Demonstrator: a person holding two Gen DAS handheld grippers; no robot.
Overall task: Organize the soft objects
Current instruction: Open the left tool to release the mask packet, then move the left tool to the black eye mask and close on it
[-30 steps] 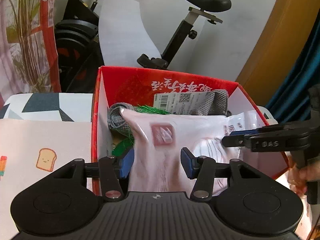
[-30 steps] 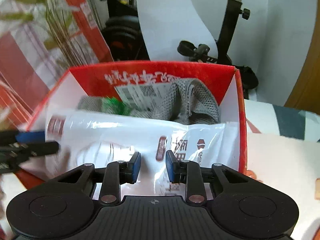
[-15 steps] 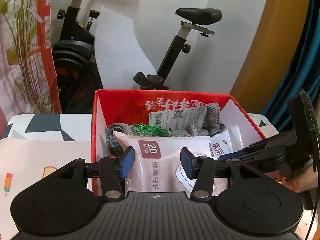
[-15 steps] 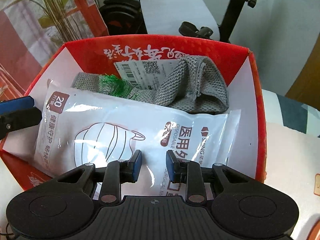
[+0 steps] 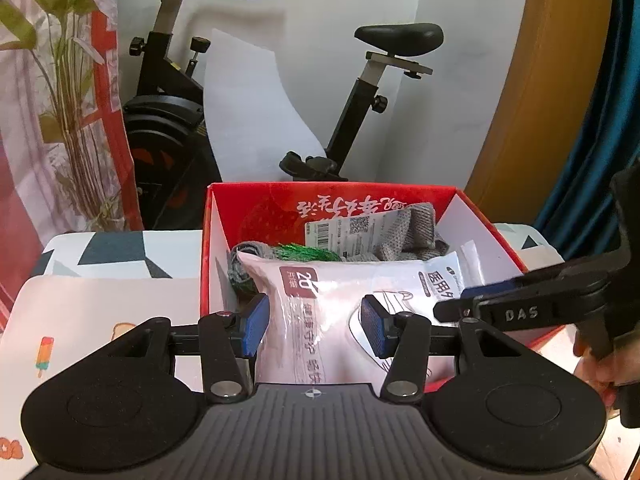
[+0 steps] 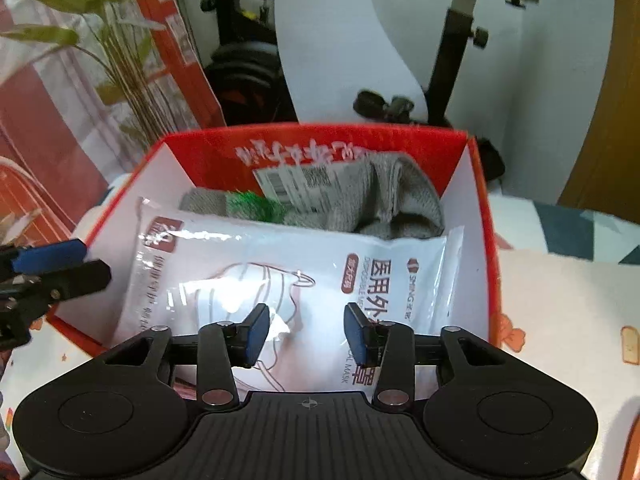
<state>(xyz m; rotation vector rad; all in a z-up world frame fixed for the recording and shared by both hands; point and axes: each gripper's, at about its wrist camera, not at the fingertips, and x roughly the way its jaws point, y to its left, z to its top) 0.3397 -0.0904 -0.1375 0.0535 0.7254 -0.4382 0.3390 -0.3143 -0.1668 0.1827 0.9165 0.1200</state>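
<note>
One mask packet [image 6: 280,276] lies flat in the red box [image 6: 486,240], atop grey cloth [image 6: 400,204]. Right gripper [image 6: 306,334], jaws just opening, hovers clear above it; left gripper [image 5: 312,330] half-open, holding nothing.

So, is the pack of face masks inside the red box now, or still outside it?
Inside. The mask pack lies within the red box, in front of the grey cloth, leaning on the near wall. No jaws grip it.

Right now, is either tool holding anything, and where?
Nothing is held. The mask packet lies in the red box; the right tool has just been opening over it, and the left tool is open too.
</note>
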